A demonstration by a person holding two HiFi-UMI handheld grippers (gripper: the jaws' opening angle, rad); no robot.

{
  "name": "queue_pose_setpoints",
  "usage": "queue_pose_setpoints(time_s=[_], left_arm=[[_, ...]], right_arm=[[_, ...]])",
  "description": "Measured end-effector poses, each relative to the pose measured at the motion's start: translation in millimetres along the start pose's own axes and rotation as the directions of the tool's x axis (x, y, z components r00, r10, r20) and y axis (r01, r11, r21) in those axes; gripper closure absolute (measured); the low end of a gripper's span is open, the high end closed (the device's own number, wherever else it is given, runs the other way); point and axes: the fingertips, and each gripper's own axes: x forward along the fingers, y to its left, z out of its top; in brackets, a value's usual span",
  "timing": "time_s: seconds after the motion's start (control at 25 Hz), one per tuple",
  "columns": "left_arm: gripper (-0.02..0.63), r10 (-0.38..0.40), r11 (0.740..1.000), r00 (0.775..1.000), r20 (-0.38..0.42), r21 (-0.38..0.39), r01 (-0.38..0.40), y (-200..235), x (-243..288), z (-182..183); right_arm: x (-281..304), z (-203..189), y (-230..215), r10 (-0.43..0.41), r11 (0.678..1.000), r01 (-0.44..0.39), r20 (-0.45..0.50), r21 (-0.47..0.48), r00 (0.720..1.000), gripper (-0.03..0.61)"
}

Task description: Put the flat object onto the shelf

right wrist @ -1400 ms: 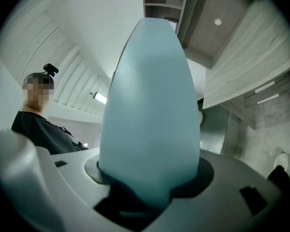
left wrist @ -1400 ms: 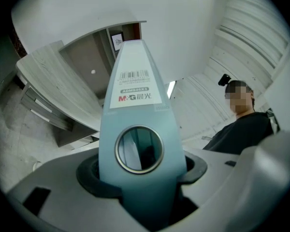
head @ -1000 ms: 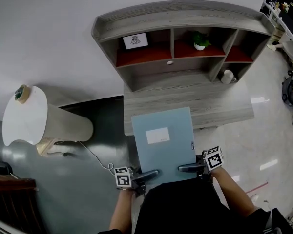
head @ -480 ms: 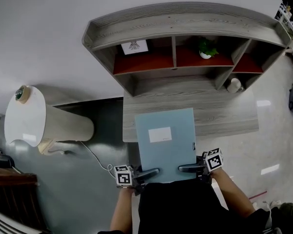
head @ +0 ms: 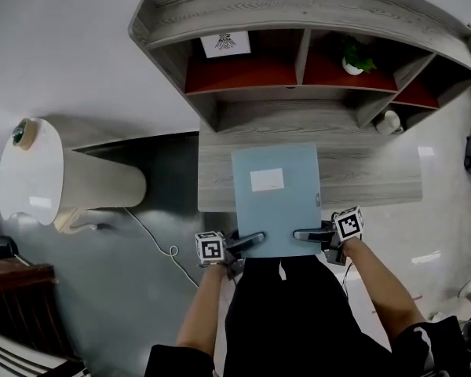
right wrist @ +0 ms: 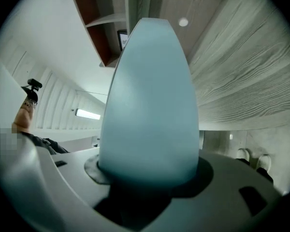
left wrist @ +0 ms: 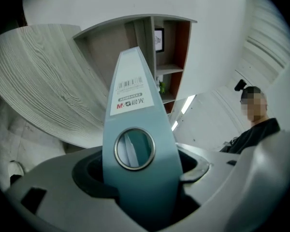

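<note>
A flat light-blue file box (head: 275,203) lies lengthwise over the grey desk (head: 361,171), its near end sticking out past the front edge. My left gripper (head: 255,239) holds that near end at the left corner. Its jaws have just been opening a little, and the box's labelled spine (left wrist: 133,129) still stands between them, touching the pads. My right gripper (head: 302,233) is shut on the near end's right corner. The box (right wrist: 150,105) fills the right gripper view. Behind the desk rises the grey shelf unit (head: 298,6) with red-floored compartments.
The shelf holds a framed picture (head: 225,44), a small potted plant (head: 357,57) and a white cup (head: 390,122). A white round table (head: 31,171) stands at the left, with a cable (head: 153,238) on the floor. A person (left wrist: 253,124) stands behind me.
Both grippers have carried the box forward toward the shelf unit and lower. More of it now lies over the desk top.
</note>
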Motion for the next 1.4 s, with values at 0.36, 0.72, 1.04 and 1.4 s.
queue_pose_setpoints(time_s=[0.36,0.72,1.04,1.4], left_arm=[[0.278,0.073,0.996,0.996,-0.043,-0.044,-0.075,55,-22,49],[0.27,0.098,0.991,0.994,-0.046,-0.084,-0.102,93,-32,103],[0.264,0.142,0.98,0.988,-0.057,-0.13,-0.149,129,-40,137],[0.261,0.199,0.963,0.979,-0.053,-0.176,-0.205,158,-43,164]], right_arm=[[46,41,-36,-0.009,0.999,0.007,0.041,0.048,0.999,0.307],[78,90,-67,-0.045,0.993,0.043,0.022,0.109,0.999,0.307],[106,126,-91,-0.037,0.989,0.035,0.01,0.144,0.999,0.305],[118,152,-123,-0.054,0.979,0.056,-0.012,0.197,0.998,0.301]])
